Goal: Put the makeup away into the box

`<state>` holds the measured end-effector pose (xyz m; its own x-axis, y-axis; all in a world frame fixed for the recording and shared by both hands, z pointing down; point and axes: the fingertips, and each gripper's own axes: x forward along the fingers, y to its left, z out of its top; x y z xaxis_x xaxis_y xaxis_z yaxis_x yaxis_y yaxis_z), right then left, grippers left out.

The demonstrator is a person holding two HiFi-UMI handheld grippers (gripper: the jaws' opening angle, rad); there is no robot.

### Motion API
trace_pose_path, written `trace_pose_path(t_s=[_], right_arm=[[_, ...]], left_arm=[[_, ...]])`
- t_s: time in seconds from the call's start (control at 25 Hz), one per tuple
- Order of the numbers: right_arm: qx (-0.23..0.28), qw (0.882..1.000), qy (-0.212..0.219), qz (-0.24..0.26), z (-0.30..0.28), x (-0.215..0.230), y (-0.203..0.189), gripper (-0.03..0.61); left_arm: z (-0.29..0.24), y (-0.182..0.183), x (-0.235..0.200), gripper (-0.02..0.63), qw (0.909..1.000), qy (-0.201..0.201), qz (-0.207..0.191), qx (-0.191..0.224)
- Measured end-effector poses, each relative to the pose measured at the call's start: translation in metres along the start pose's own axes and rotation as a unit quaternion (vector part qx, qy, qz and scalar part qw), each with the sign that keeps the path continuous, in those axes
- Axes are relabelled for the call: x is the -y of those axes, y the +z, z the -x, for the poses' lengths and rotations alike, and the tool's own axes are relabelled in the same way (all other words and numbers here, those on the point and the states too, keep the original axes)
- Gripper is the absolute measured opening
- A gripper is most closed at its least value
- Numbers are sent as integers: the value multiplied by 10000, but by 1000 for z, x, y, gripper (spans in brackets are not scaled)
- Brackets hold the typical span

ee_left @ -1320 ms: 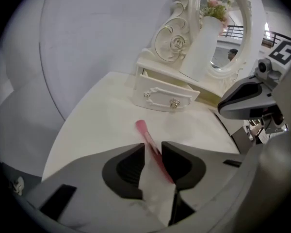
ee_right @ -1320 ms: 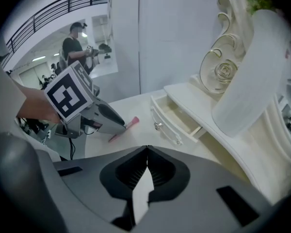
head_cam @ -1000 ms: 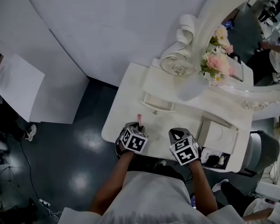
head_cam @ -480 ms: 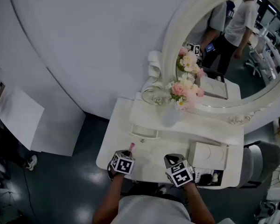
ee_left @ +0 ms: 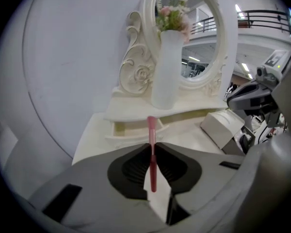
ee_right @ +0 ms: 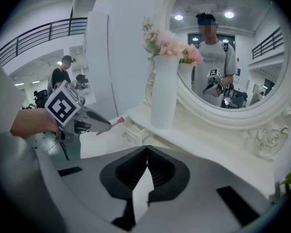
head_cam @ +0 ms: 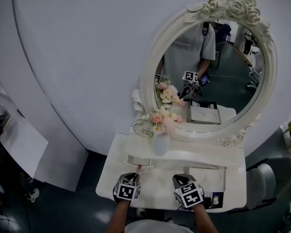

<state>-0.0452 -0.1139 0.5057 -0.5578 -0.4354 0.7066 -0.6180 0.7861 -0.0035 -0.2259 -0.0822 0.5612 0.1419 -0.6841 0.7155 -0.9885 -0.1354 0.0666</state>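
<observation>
The left tongs [ee_left: 151, 143] have just been closing and now clamp a pink makeup stick [ee_left: 151, 125], its tip jutting past them above the table [ee_left: 94, 135]. The right tongs [ee_right: 146, 152] are pressed together, empty. Keep the pinch firm while carrying the stick rightward to the white box [ee_left: 222, 126] beyond.

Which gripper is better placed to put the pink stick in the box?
Left: the left gripper has just closed on the pink stick; the right gripper is shut and empty, though nearer the box.

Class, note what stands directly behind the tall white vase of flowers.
The ornate white oval mirror, reflecting the pink flowers; the tall white vase hides part of its lower frame.
</observation>
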Motion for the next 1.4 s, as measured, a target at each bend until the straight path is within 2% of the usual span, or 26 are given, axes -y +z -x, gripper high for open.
trace_pose_path(t_s=[0.2,0.48,0.84,1.04,1.4], right_arm=[[313,9987,-378,-148,39,30,3,3],[401,9948,-806,-486,94,66,-39,3],[306,9861,-1354,-916,153,105,-104,3],[233,9802,-1603,-1143,178,124,-139,3],[103,9679,-1962,-1565,199,155,-187,3]], left_arm=[[13,50,55,60,9974,-345,-457,434],[34,84,157,60,9852,-928,-1243,736],[32,89,270,60,9591,-1815,-2016,802],[21,85,322,60,9438,-2197,-2363,712],[-4,79,403,60,9105,-2886,-2933,423]])
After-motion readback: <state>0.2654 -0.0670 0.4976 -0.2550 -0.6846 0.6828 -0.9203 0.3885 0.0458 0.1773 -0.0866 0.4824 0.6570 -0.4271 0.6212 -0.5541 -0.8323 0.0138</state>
